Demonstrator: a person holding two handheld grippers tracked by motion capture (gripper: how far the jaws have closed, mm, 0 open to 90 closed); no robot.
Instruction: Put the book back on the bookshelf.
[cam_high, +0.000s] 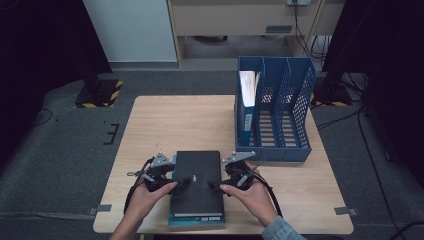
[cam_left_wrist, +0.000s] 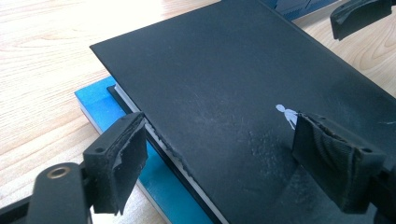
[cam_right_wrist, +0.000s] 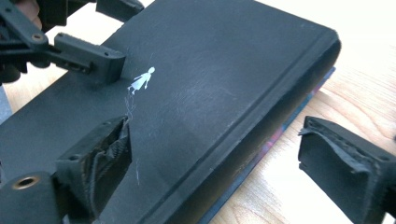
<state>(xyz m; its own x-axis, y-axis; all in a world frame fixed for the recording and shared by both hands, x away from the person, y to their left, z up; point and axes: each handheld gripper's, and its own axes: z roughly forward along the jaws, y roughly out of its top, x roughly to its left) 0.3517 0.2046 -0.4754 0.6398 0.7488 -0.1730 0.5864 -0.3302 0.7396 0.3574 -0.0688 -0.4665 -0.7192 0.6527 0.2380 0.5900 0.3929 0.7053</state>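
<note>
A black hardcover book (cam_high: 196, 172) lies flat on a blue book (cam_high: 196, 220) at the table's front middle. My left gripper (cam_high: 181, 181) is open at the black book's left edge. In the left gripper view, my left gripper (cam_left_wrist: 224, 163) has one jaw beside the page edge, over the blue book (cam_left_wrist: 105, 105), and the other above the black cover (cam_left_wrist: 219, 79). My right gripper (cam_high: 216, 185) is open at the book's right side. In the right gripper view, my right gripper (cam_right_wrist: 224, 168) straddles the spine of the black book (cam_right_wrist: 210, 93), with one jaw on the cover and one over the table.
A blue three-slot file rack (cam_high: 280, 107) stands at the back right of the wooden table (cam_high: 175, 120). Its left slot holds a blue binder with white papers (cam_high: 247, 100). The other two slots look empty. The person's hands come in from the front edge.
</note>
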